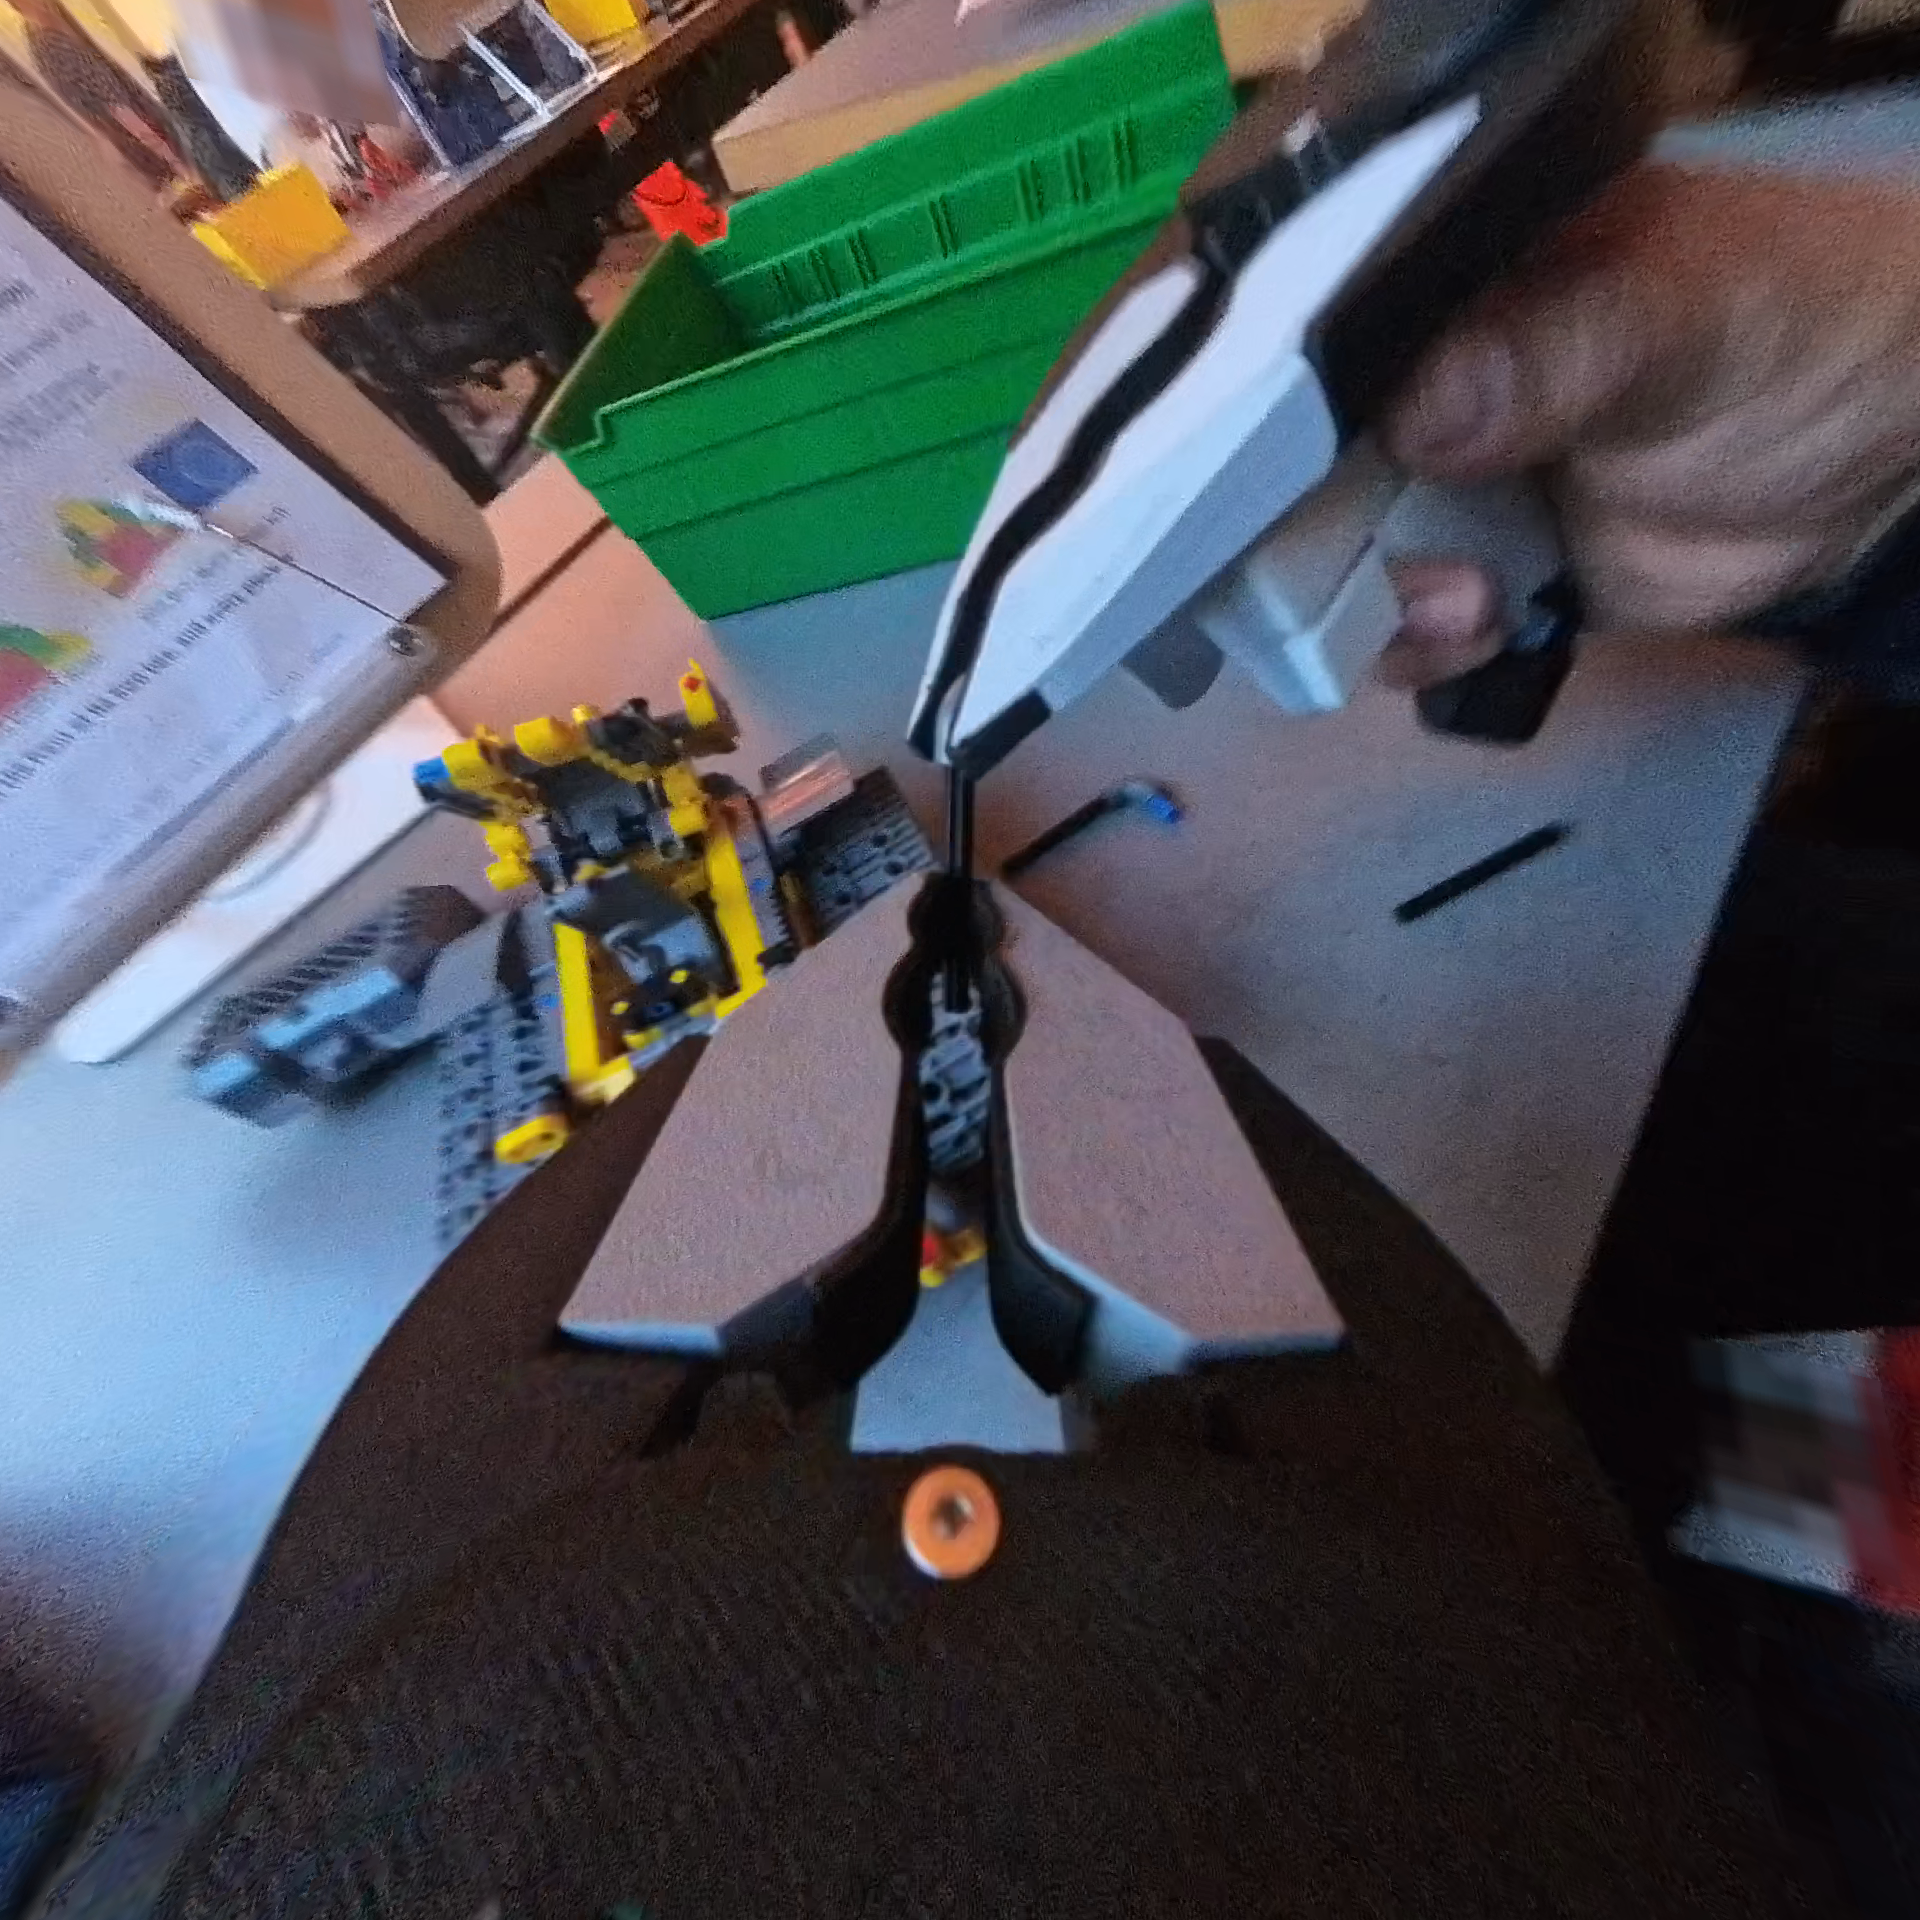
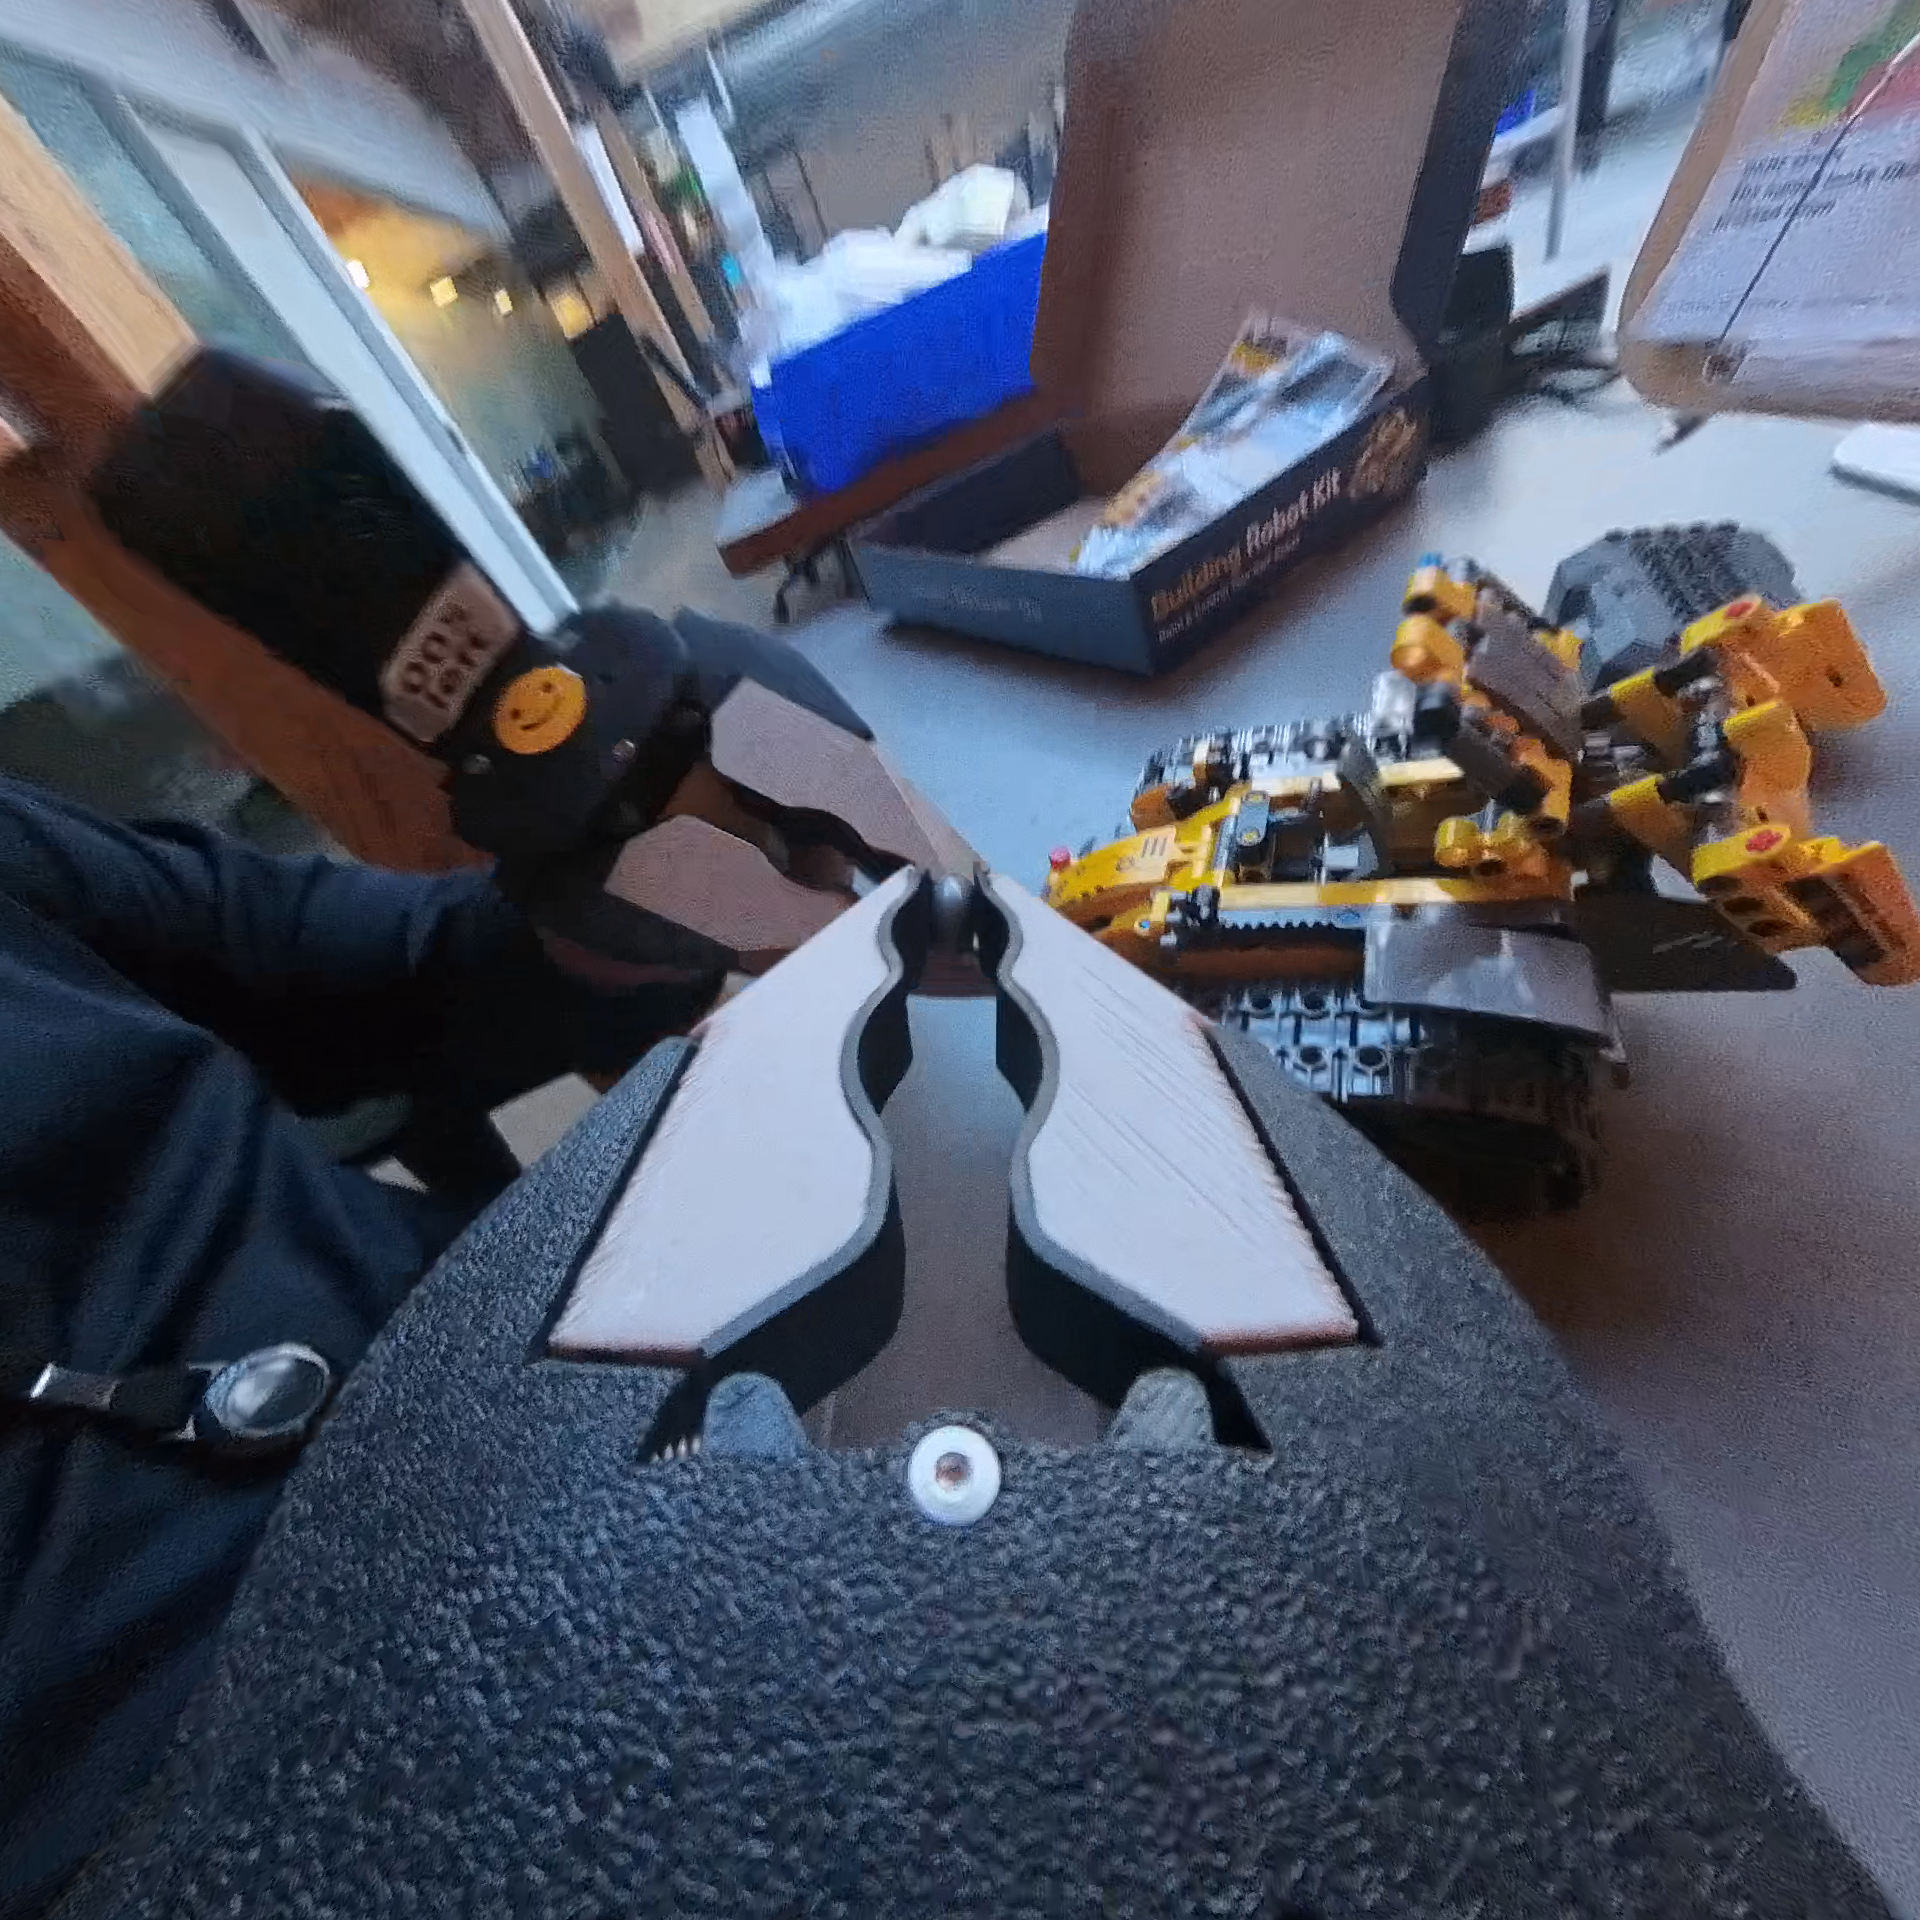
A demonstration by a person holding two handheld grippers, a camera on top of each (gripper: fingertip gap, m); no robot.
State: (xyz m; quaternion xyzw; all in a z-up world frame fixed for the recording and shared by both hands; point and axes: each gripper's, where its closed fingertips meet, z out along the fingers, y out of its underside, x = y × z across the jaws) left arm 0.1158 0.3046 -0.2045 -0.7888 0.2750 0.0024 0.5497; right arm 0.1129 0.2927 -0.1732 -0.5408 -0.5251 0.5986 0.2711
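My left gripper (image 1: pixel 954 920) is shut on a grey perforated beam (image 1: pixel 951 1091), held upright between its fingers. A thin black axle (image 1: pixel 958 821) stands out of the beam's top. My right gripper (image 1: pixel 951 743) comes in from the upper right, held by a hand, and its tips pinch the axle's upper end. In the right wrist view my right gripper (image 2: pixel 951 896) is shut on the small black axle end (image 2: pixel 952 906). The left gripper (image 2: pixel 862 868) meets it from the left. A yellow and black brick-built tracked vehicle (image 1: pixel 623 883) (image 2: pixel 1455 862) stands on the table beside both.
Two loose black axles (image 1: pixel 1081 831) (image 1: pixel 1481 871) lie on the grey table. Stacked green bins (image 1: pixel 852 395) stand behind. A sign board (image 1: pixel 177 582) stands at the left. An open dark kit box (image 2: pixel 1143 582) and a blue bin (image 2: pixel 894 364) lie beyond the vehicle.
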